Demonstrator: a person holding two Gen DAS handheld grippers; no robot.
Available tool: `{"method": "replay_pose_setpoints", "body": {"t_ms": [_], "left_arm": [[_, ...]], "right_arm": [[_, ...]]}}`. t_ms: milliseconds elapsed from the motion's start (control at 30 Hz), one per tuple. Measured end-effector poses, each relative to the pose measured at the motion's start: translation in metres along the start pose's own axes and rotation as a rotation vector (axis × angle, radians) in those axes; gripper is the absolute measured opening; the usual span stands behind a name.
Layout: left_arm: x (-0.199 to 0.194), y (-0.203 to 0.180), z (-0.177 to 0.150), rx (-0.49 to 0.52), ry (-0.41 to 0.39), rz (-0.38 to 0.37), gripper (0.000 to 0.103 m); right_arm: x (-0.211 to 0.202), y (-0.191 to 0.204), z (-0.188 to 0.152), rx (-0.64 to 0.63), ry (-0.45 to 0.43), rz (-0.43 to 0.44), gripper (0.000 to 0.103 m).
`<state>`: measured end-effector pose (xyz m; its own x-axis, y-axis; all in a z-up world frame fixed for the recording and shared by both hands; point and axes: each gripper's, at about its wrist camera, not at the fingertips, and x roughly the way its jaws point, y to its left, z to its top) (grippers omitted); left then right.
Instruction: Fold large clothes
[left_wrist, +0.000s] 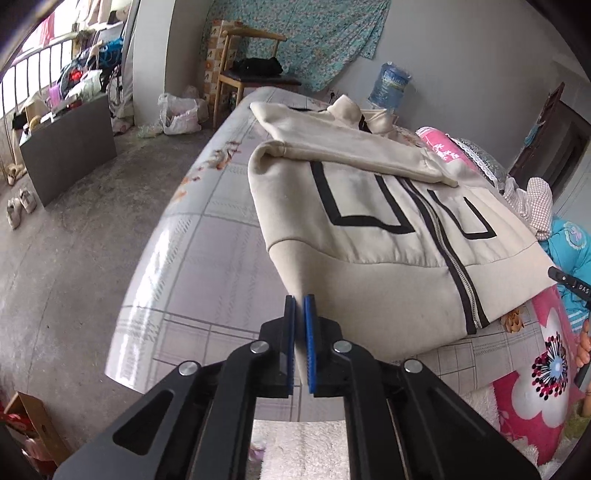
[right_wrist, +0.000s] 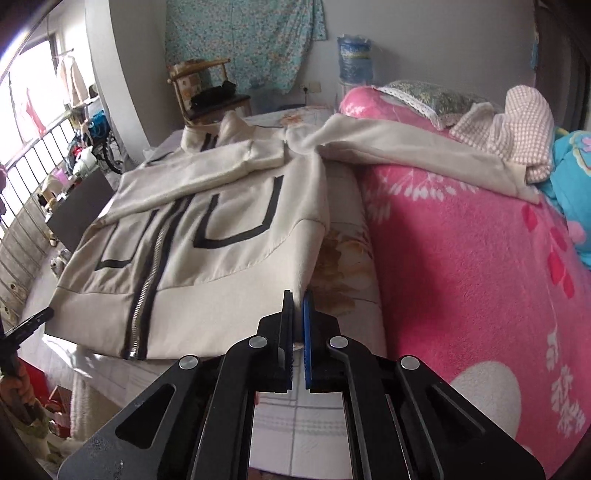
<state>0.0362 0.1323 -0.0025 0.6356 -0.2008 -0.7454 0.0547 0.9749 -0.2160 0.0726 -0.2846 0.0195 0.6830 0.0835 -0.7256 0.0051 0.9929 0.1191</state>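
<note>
A cream zip jacket (left_wrist: 369, 221) with black lines lies face up on the bed, one sleeve folded across its chest. My left gripper (left_wrist: 299, 301) is shut on the hem's left corner, which is lifted off the sheet. In the right wrist view the same jacket (right_wrist: 207, 229) shows its other sleeve (right_wrist: 424, 155) stretched out over a pink blanket. My right gripper (right_wrist: 298, 295) is shut on the hem's right corner, also raised. The zip (right_wrist: 147, 280) runs down the middle between the two held corners.
The bed (left_wrist: 192, 258) has a pale checked sheet, its edge dropping to a concrete floor on the left. A pink flowered blanket (right_wrist: 461, 258), pillows and a checked cloth (right_wrist: 517, 125) pile along the right side. A wooden chair (left_wrist: 251, 74) and water bottle (left_wrist: 389, 85) stand beyond.
</note>
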Motion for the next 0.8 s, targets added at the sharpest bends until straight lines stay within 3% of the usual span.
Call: {"method": "replay_pose_setpoints", "body": {"t_ms": [200,367,500,600,700,767,800], "left_arm": [[-0.033,0.013,0.002,0.036,-0.002,0.059,0.004],[-0.021,0.023,-0.019,0.028,0.081,0.094,0.004],[-0.02,0.024,-0.022,0.039,0.097,0.119,0.004],[-0.008,0.029,-0.025,0.031,0.134,0.119,0.005],[-0.008,0.038,-0.025,-0.002,0.161,0.089,0.008],[-0.02,0.042,-0.022,-0.006,0.154,0.084,0.009],[-0.026,0.042,-0.018,0.005,0.145,0.102,0.009]], "right_arm": [[-0.027,0.006,-0.031,0.056,0.059,0.1,0.002],[-0.006,-0.007,-0.07,0.152,0.17,0.11,0.002],[-0.007,-0.009,-0.069,0.176,0.167,0.13,0.002],[0.01,-0.011,-0.075,0.166,0.228,0.11,0.003],[0.022,-0.018,-0.078,0.17,0.297,0.11,0.009],[0.01,-0.019,-0.074,0.143,0.29,0.104,0.023],[0.003,-0.019,-0.069,0.122,0.273,0.085,0.038]]}}
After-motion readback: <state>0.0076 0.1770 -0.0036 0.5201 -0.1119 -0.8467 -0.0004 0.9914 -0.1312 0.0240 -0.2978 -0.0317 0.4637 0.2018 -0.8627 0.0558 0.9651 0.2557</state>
